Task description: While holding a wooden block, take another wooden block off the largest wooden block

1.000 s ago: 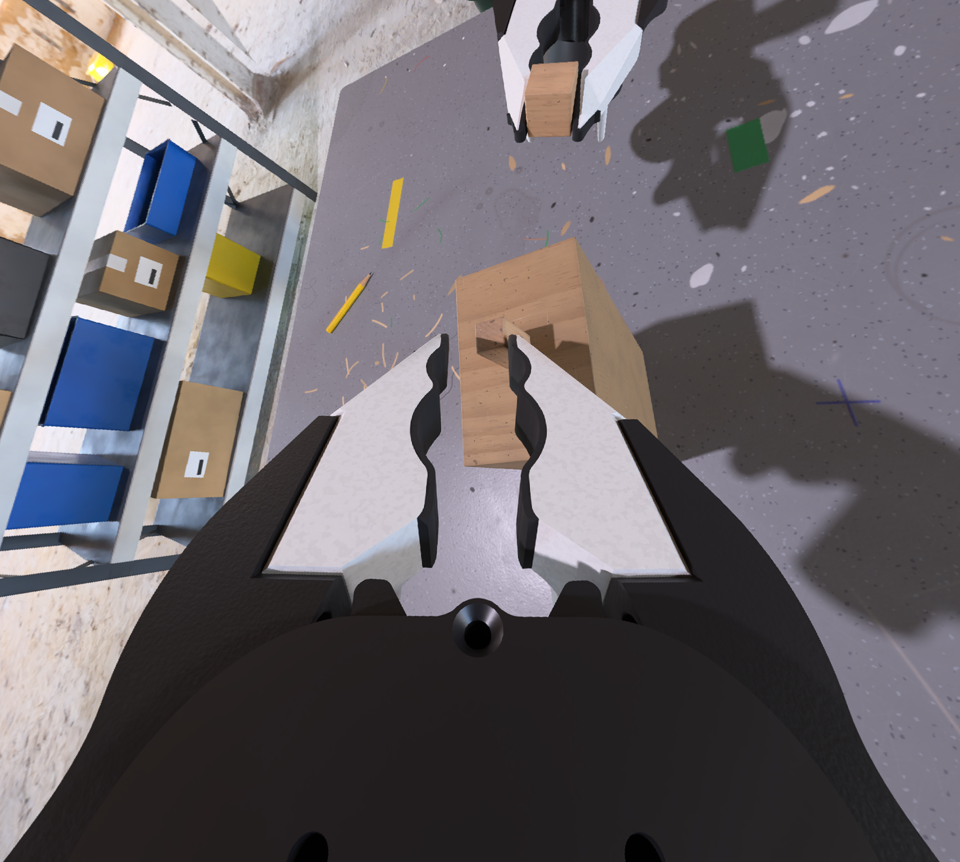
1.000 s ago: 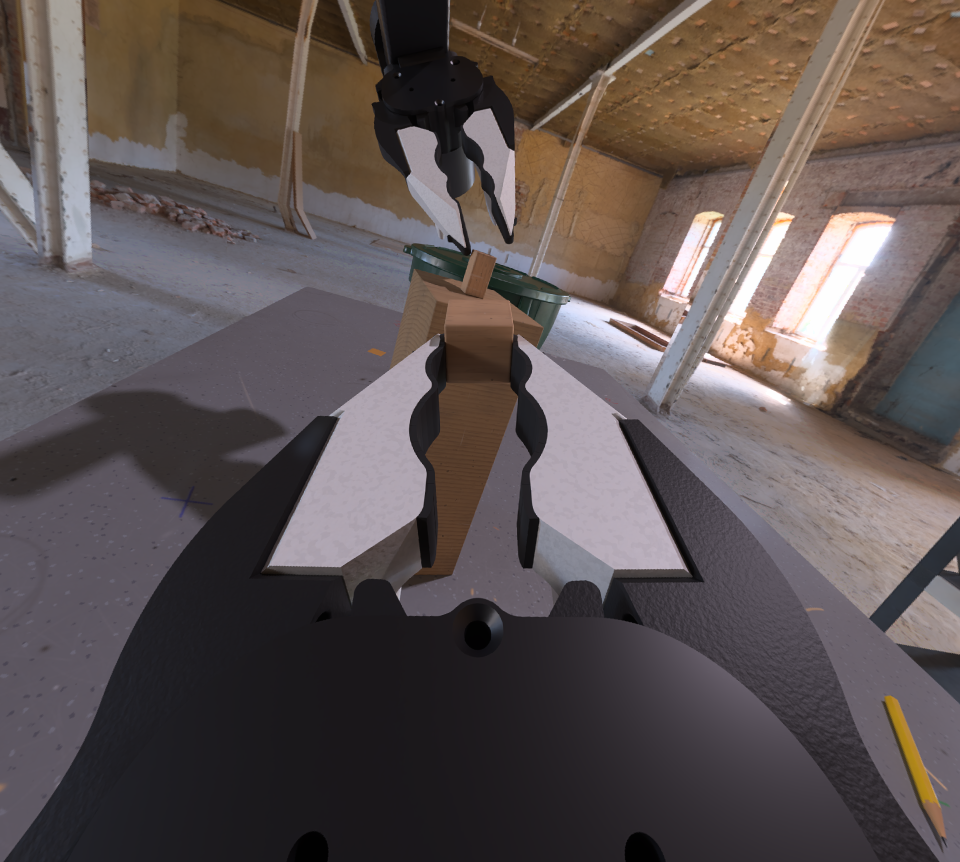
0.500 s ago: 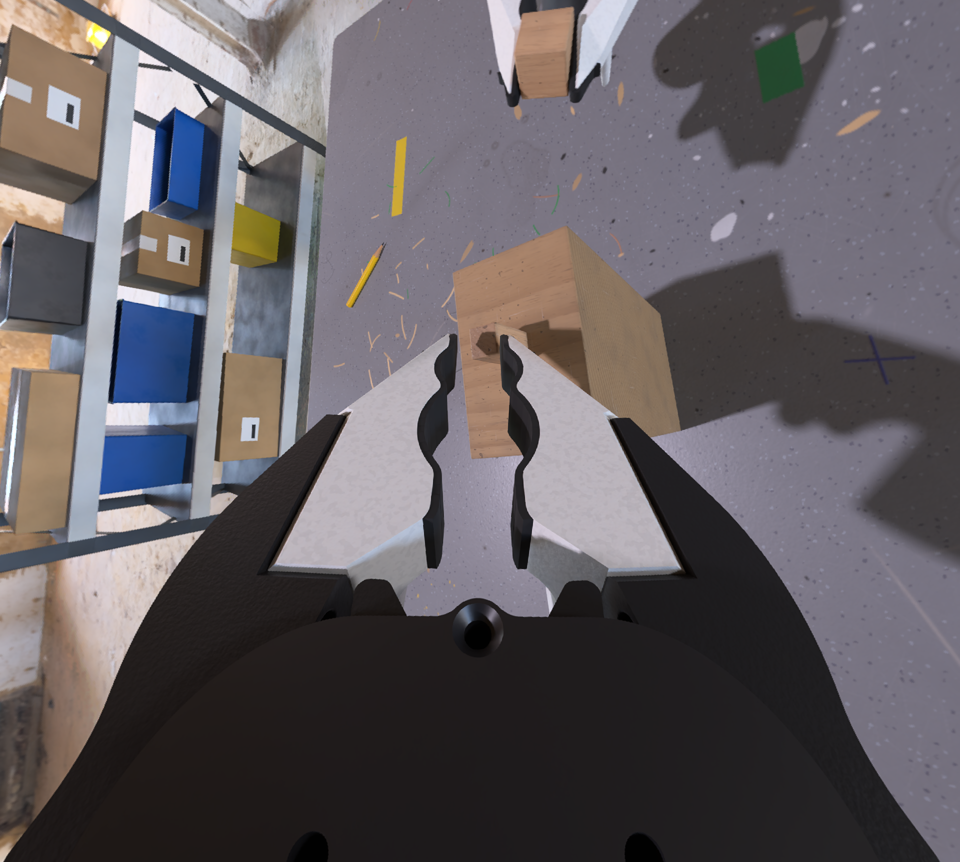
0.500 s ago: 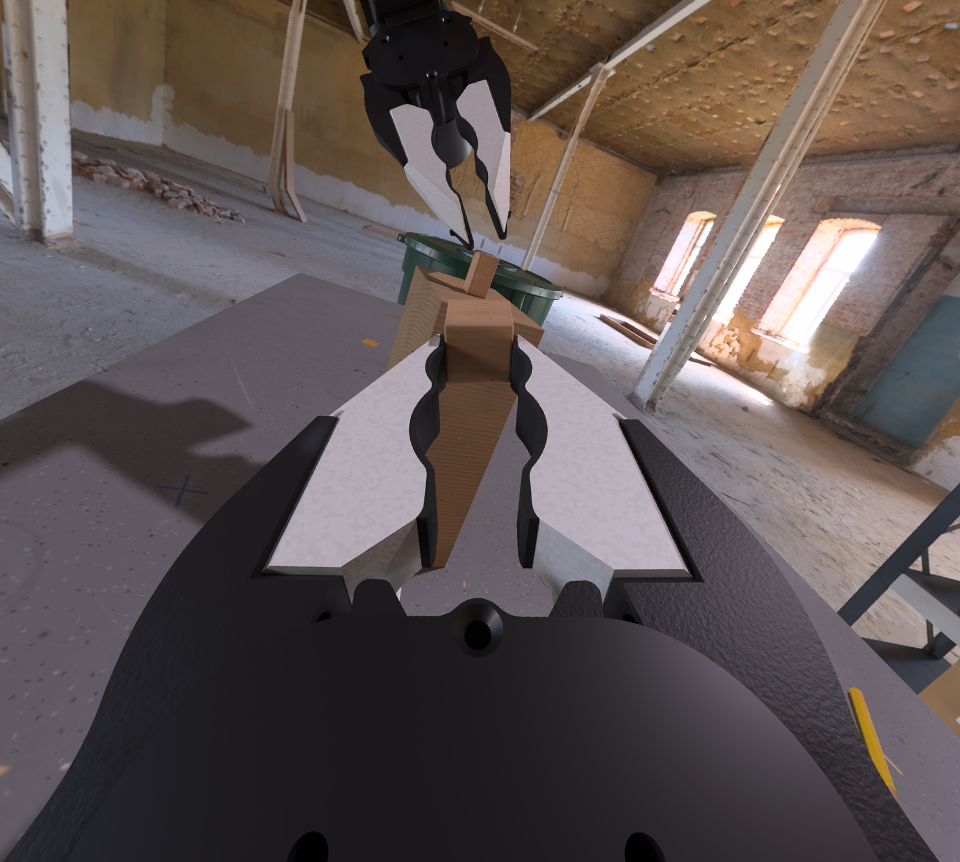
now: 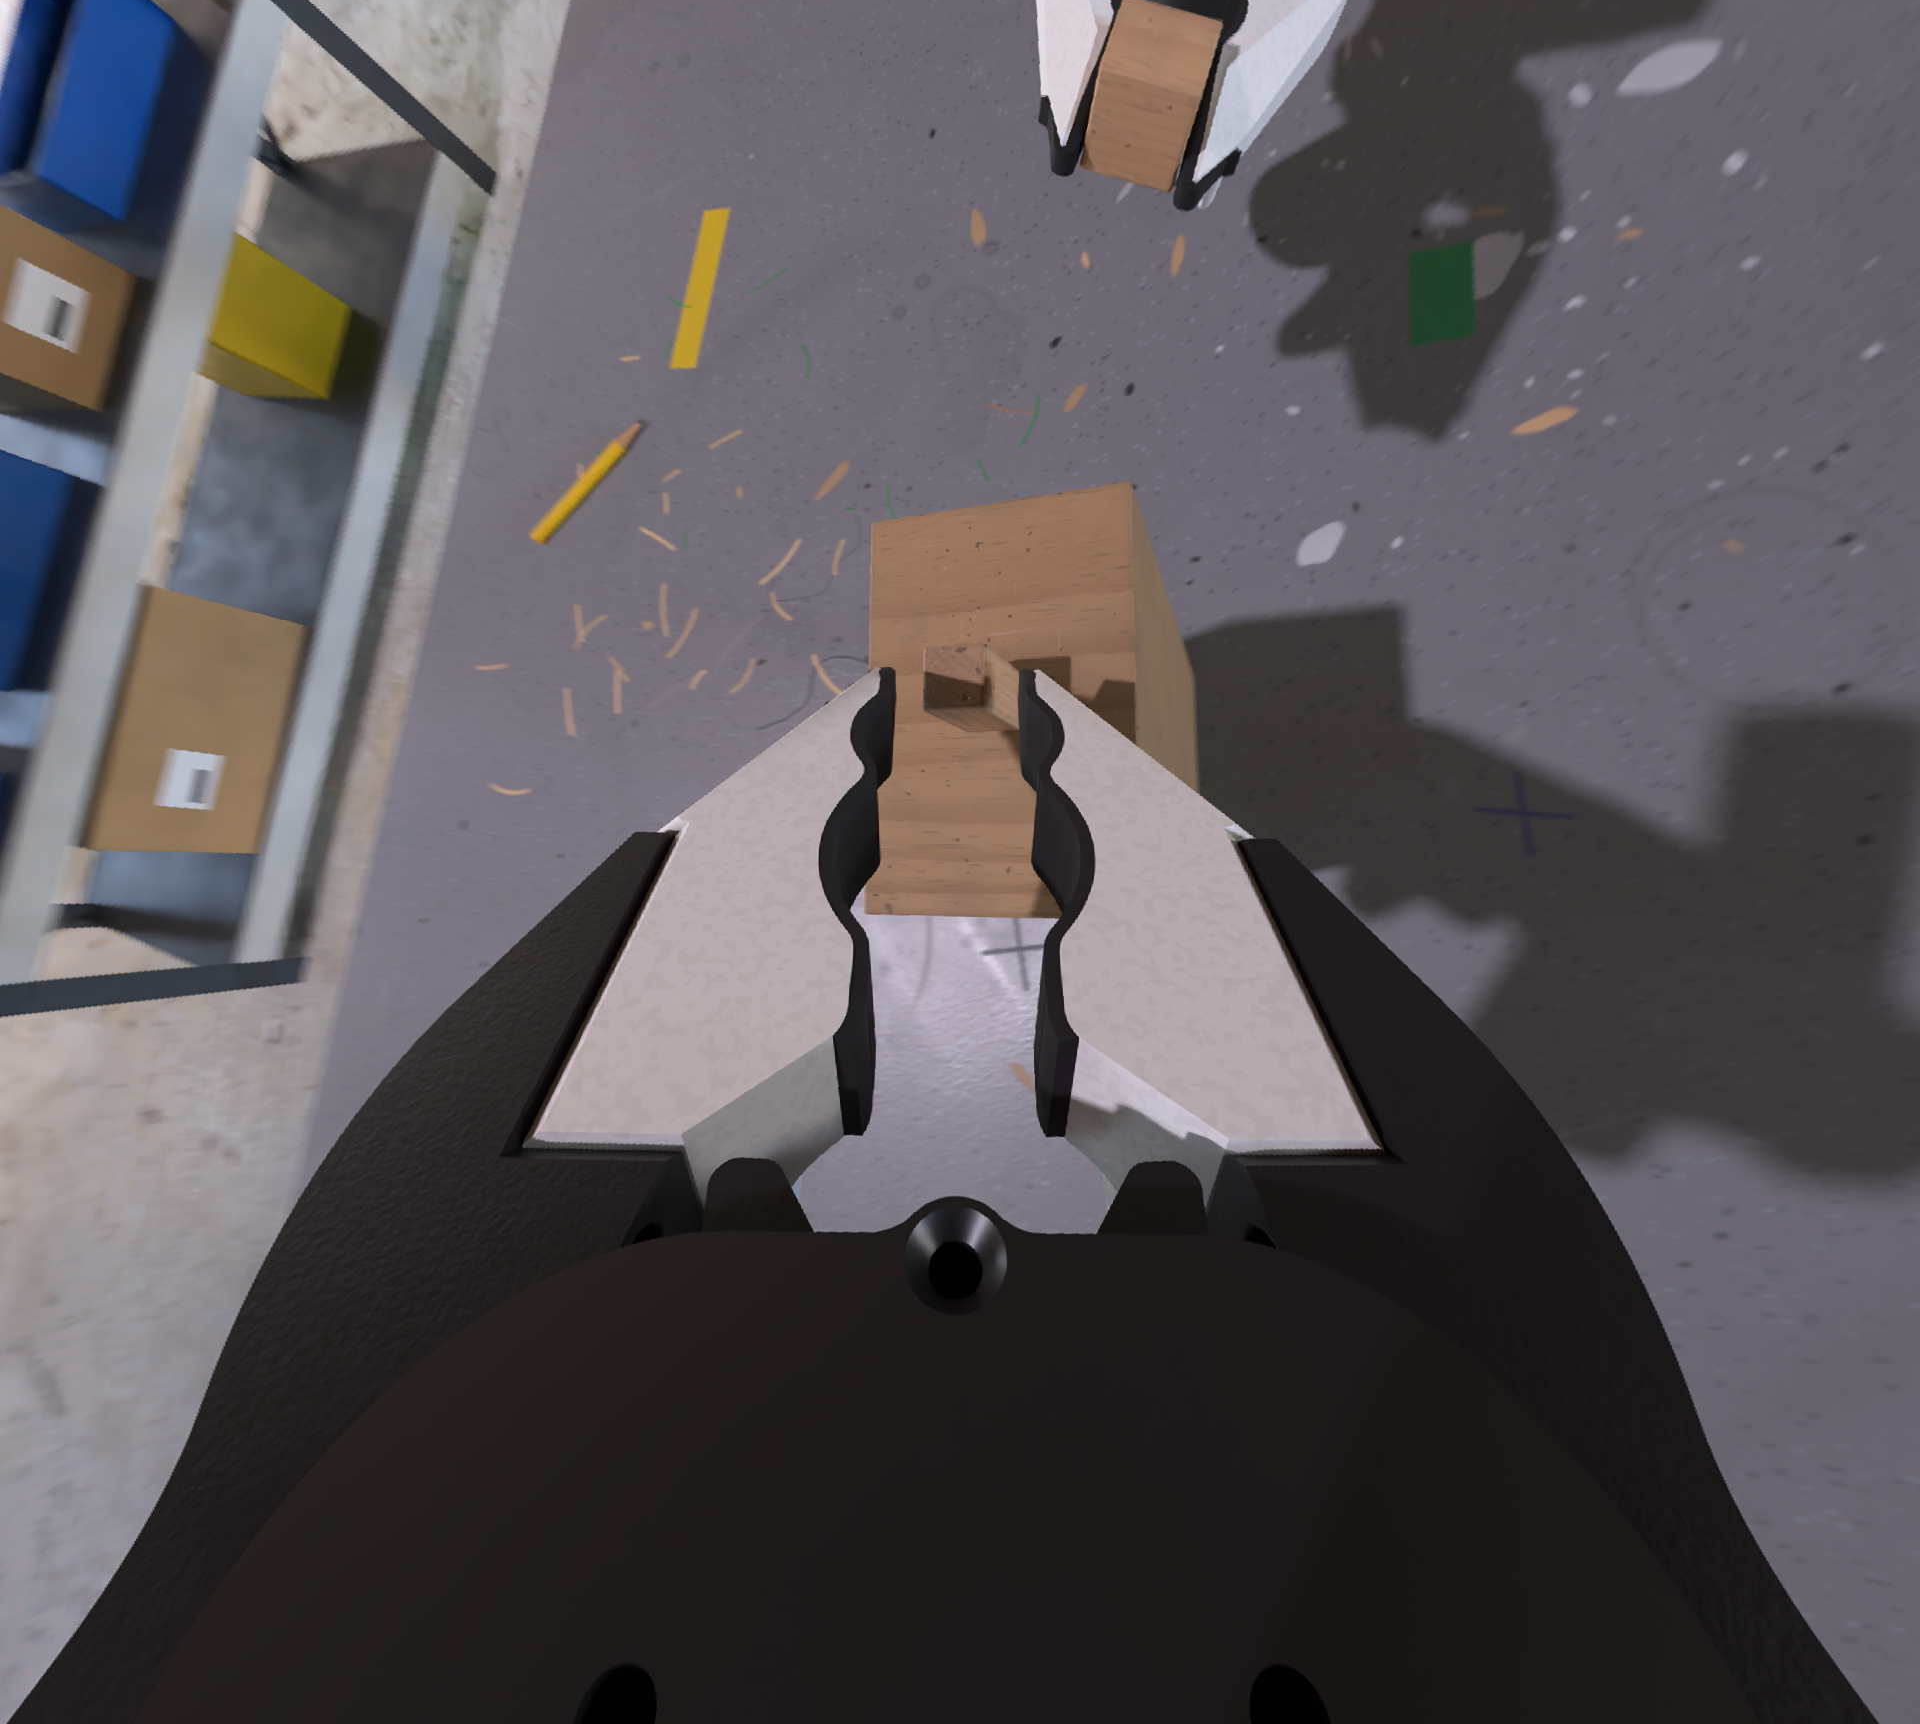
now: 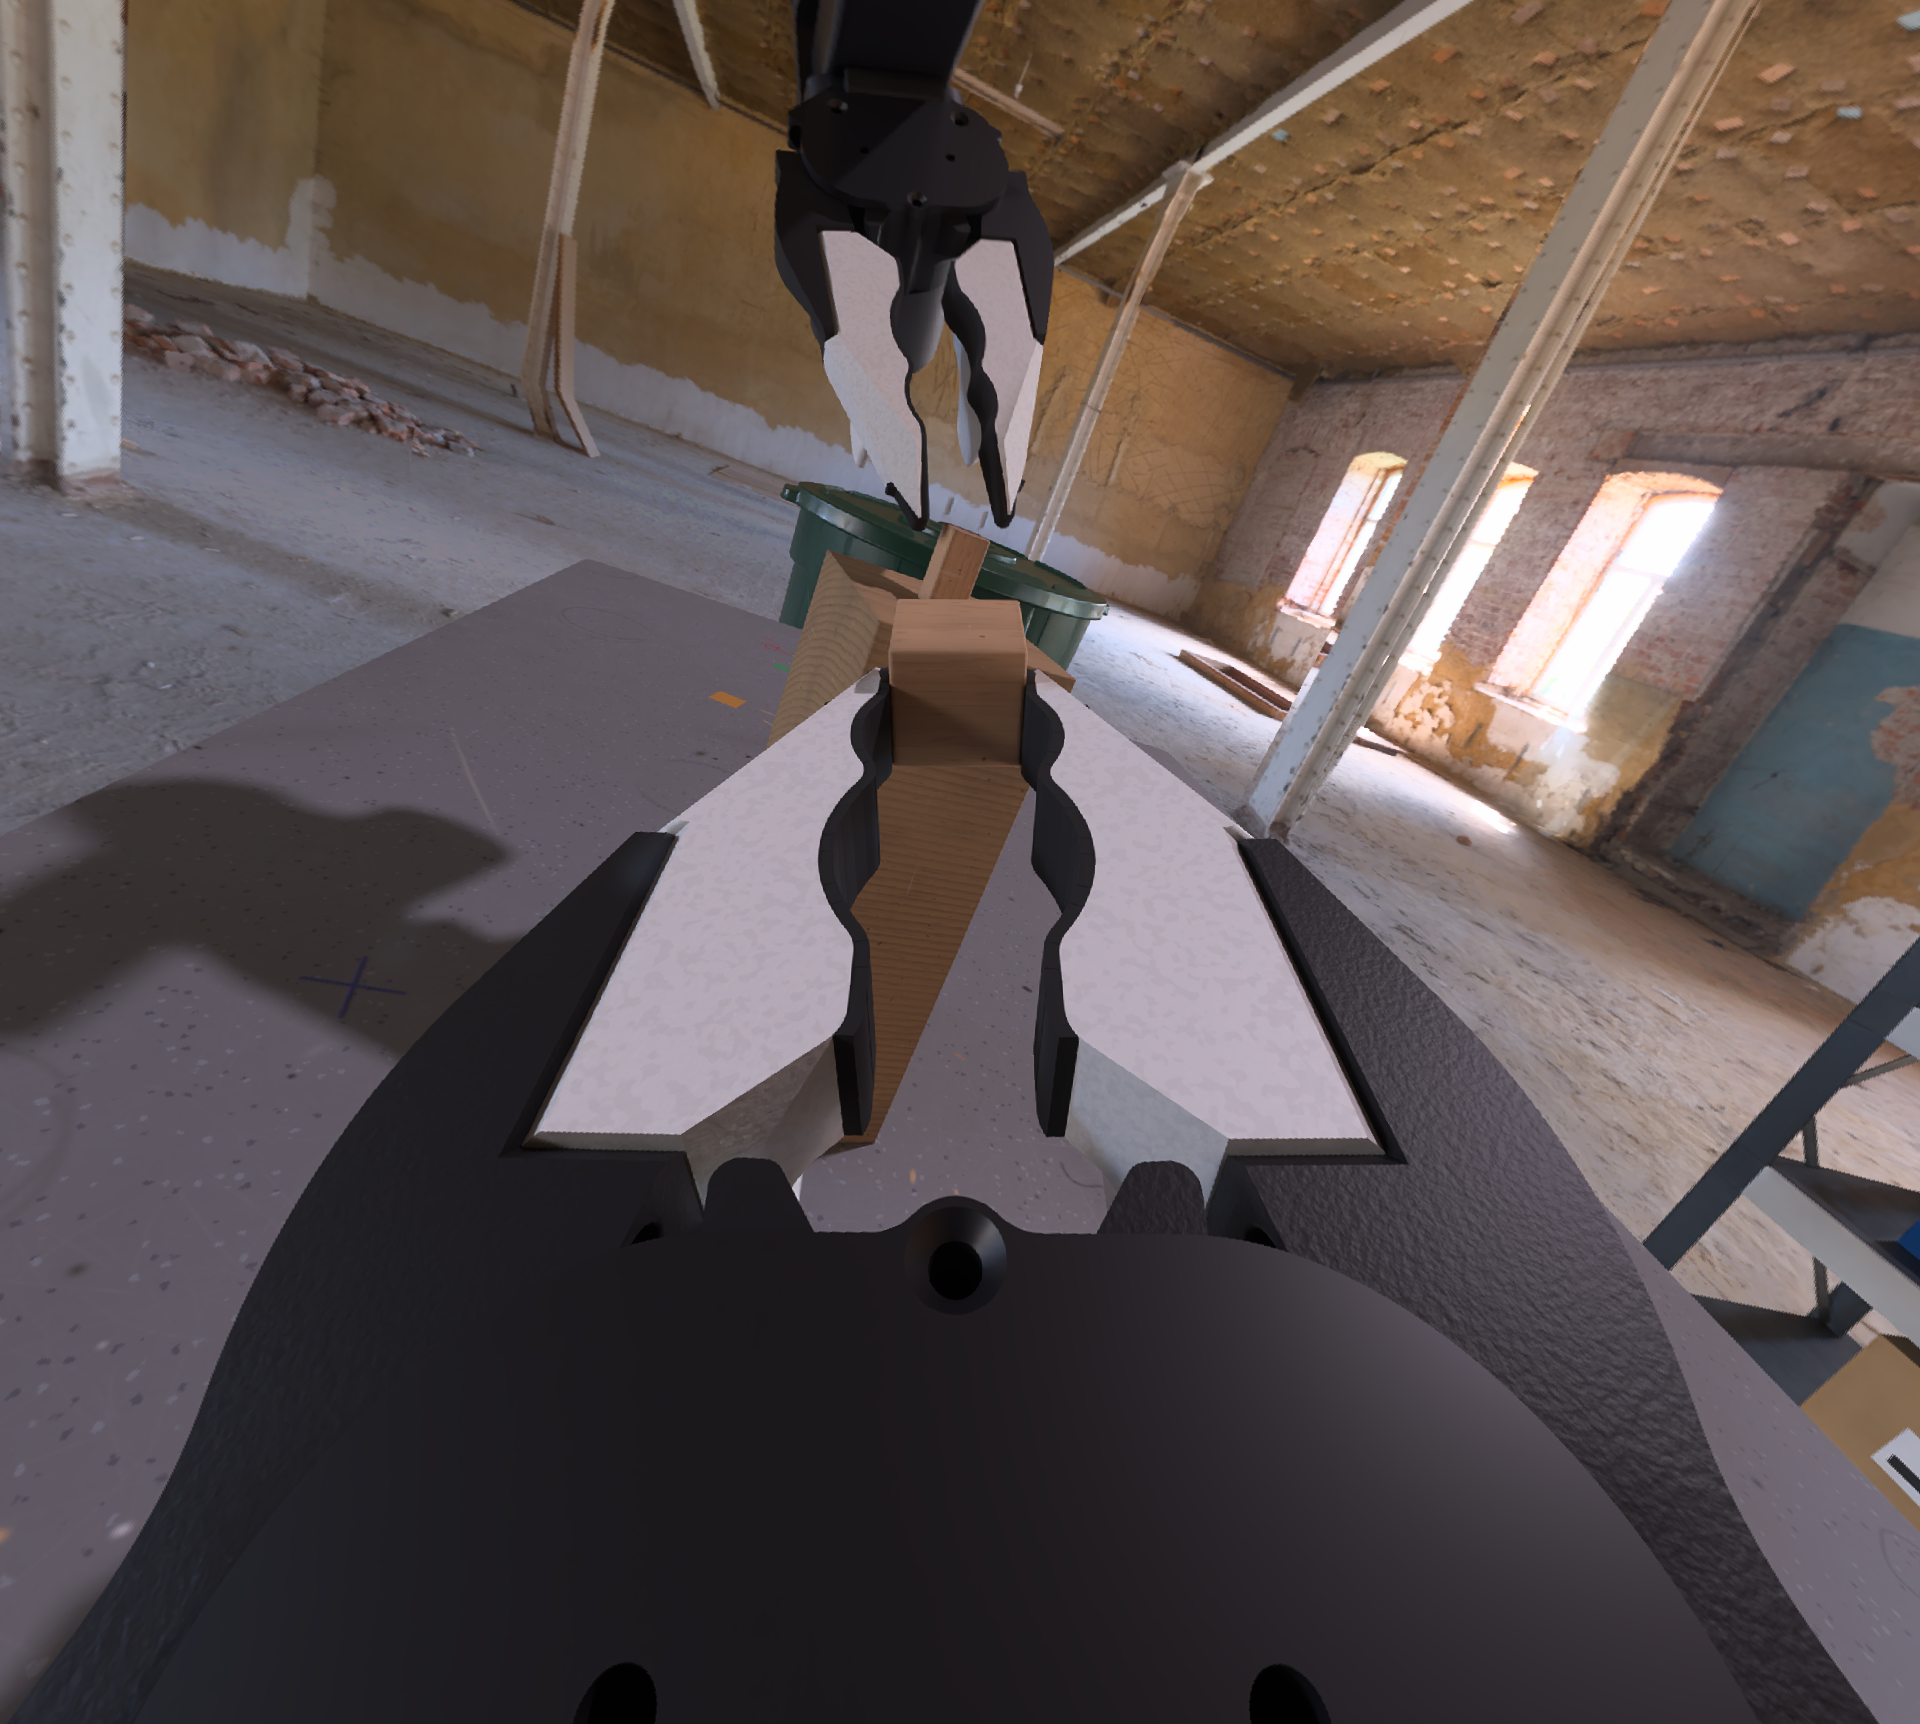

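The largest wooden block (image 5: 997,573) stands on the grey table (image 5: 1558,635). A small wooden block (image 5: 954,685) sits on its top face, tilted. My left gripper (image 5: 956,682) is open, its fingertips on either side of the small block, with a gap showing on the left. In the right wrist view the left gripper (image 6: 956,521) hangs just above the small block (image 6: 961,557) and the largest block (image 6: 831,646). My right gripper (image 6: 956,687) is shut on a wooden block (image 6: 951,677). It also shows in the left wrist view (image 5: 1138,178), beyond the largest block, with its block (image 5: 1148,90).
A yellow pencil (image 5: 587,479), a yellow strip (image 5: 698,287), a green patch (image 5: 1442,292) and wood shavings lie on the table. A shelf with brown, blue and yellow boxes (image 5: 197,718) stands past the table's left edge. A green bin (image 6: 831,542) stands behind the table.
My left gripper has come down and turned a little, so its fingertips now flank the small block. The right gripper still holds its block.
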Available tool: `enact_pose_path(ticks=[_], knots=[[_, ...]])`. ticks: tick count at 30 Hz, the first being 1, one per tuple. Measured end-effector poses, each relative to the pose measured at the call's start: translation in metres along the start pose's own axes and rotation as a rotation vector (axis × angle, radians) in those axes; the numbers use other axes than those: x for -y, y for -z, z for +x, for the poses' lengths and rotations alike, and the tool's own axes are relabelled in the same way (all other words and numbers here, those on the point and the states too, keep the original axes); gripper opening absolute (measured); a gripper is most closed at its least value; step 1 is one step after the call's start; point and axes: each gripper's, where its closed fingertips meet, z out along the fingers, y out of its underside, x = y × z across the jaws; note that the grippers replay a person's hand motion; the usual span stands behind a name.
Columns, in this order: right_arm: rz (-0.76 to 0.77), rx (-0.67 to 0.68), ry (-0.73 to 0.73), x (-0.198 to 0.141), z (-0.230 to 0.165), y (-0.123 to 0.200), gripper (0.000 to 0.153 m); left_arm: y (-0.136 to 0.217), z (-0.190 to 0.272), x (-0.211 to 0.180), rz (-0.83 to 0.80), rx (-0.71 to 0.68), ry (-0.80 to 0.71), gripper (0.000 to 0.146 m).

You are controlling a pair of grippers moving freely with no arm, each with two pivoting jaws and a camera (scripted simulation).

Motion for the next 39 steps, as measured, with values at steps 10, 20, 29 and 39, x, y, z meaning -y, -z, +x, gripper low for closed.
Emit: enact_pose_path(ticks=[10, 20, 29, 39], knots=[[0.000, 0.002, -0.008, -0.002, 0.000, 0.001, 0.023, -0.014, -0.002, -0.008, 0.035, -0.053, 0.108, 0.022], [0.035, 0.007, -0.019, 0.003, 0.001, 0.005, 0.023, -0.015, 0.001, -0.001, 0.111, -0.050, 0.038, 0.013], [-0.006, 0.015, 0.002, 0.010, 0.000, 0.010, 0.023, -0.017, 0.004, 0.005, 0.048, 0.009, -0.135, 0.013], [-0.094, 0.016, 0.022, -0.001, -0.002, 0.003, 0.023, -0.018, 0.002, 0.002, 0.014, 0.059, -0.213, 0.013]])
